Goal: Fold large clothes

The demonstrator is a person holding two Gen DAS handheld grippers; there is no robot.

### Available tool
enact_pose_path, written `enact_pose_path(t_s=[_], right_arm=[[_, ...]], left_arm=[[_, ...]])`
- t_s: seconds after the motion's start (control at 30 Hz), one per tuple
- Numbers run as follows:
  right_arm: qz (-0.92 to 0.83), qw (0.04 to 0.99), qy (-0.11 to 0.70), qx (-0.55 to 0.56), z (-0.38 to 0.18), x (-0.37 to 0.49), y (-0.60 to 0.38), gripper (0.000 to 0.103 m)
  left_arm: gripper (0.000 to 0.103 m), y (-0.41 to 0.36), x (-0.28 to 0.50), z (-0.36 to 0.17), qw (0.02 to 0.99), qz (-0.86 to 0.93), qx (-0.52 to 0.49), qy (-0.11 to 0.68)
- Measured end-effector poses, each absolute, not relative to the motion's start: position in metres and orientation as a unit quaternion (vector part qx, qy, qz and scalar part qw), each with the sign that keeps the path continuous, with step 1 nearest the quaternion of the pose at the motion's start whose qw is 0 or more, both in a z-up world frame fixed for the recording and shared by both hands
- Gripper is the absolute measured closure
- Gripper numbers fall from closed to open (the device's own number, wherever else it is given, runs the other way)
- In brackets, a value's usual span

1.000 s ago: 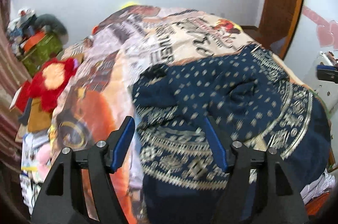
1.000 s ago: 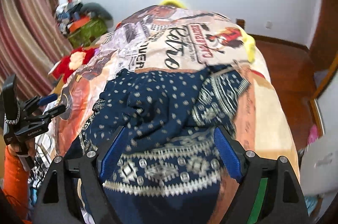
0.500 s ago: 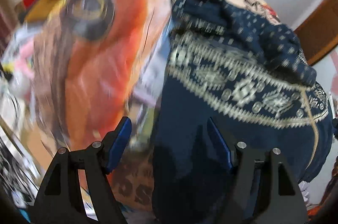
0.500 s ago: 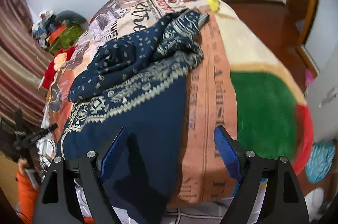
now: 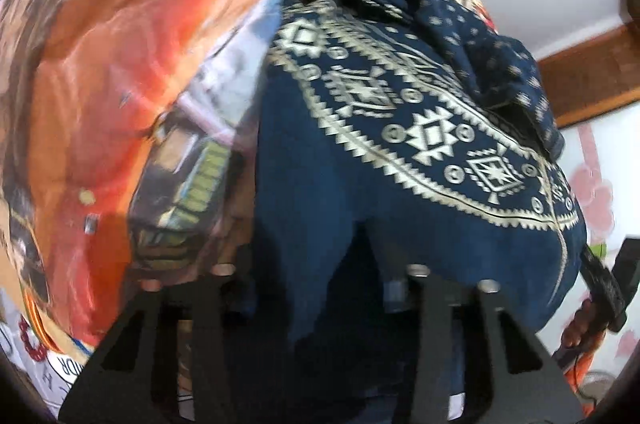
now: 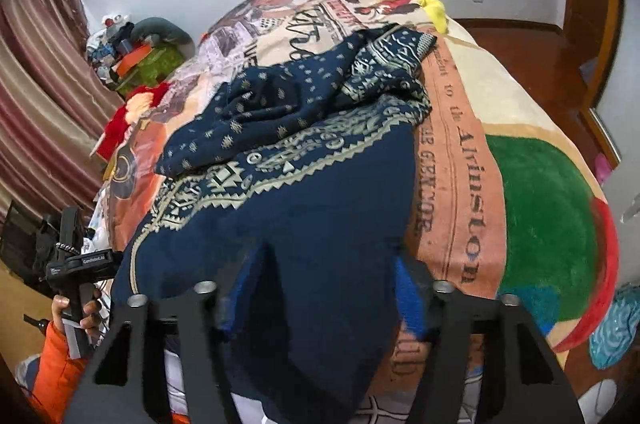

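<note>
Left wrist view, garment: the dark blue patterned garment (image 5: 400, 127) lies bunched on the bed's printed blanket (image 5: 100, 71), its plain hem hanging over the near edge.
Left wrist view, tool: my left tool (image 5: 320, 280) is closing with the hem cloth between its jaws; the frame is too blurred to show whether the pads press yet.
Left wrist view, room: open blanket on the left of the garment; my other hand (image 5: 580, 324) is at the far right.
Right wrist view, garment: the garment (image 6: 304, 159) is heaped mid-bed, patterned border across, plain hem nearest.
Right wrist view, tool: my right tool (image 6: 320, 292) is closing over a tented fold of hem.
Right wrist view, handling: I judge it soft, light, limp; best taken at the hem corners.
Right wrist view, room: bare blanket (image 6: 540, 203) to the right gives spreading space; the bed edge is close below.
</note>
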State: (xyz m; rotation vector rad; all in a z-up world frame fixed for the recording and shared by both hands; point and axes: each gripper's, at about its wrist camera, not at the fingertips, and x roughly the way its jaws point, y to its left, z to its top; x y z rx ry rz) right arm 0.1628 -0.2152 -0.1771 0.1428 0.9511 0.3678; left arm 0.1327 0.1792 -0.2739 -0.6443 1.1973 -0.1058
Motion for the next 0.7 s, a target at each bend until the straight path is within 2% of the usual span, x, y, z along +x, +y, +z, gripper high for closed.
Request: enact_pose_path(t_s=[0.03, 0.07, 0.17, 0.5, 0.6, 0.7], right_arm=[[0.182, 0.869, 0.454, 0.072, -0.177, 0.165, -0.215, 0.073], [0.185, 0.868, 0.455, 0.078, -0.177, 0.167, -0.216, 0.079], [0.197, 0.865, 0.451, 0.102, -0.176, 0.177, -0.216, 0.092], [0.22, 0.892, 0.388, 0.074, -0.129, 0.215, -0.205, 0.096], [0.214, 0.901, 0.37, 0.08, -0.115, 0.234, -0.209, 0.096], [0.195, 0.908, 0.362, 0.079, -0.113, 0.257, -0.213, 0.096]], left_arm=[[0.084, 0.174, 0.136, -0.268, 0.782, -0.055, -0.285, 0.552], [0.09, 0.171, 0.138, -0.262, 0.787, -0.059, -0.275, 0.549], [0.092, 0.159, 0.144, -0.235, 0.811, -0.074, -0.249, 0.524], [0.094, 0.152, 0.175, -0.121, 0.88, -0.112, -0.216, 0.408], [0.094, 0.159, 0.192, -0.103, 0.897, -0.096, -0.208, 0.378], [0.094, 0.175, 0.216, -0.109, 0.901, -0.058, -0.214, 0.374]])
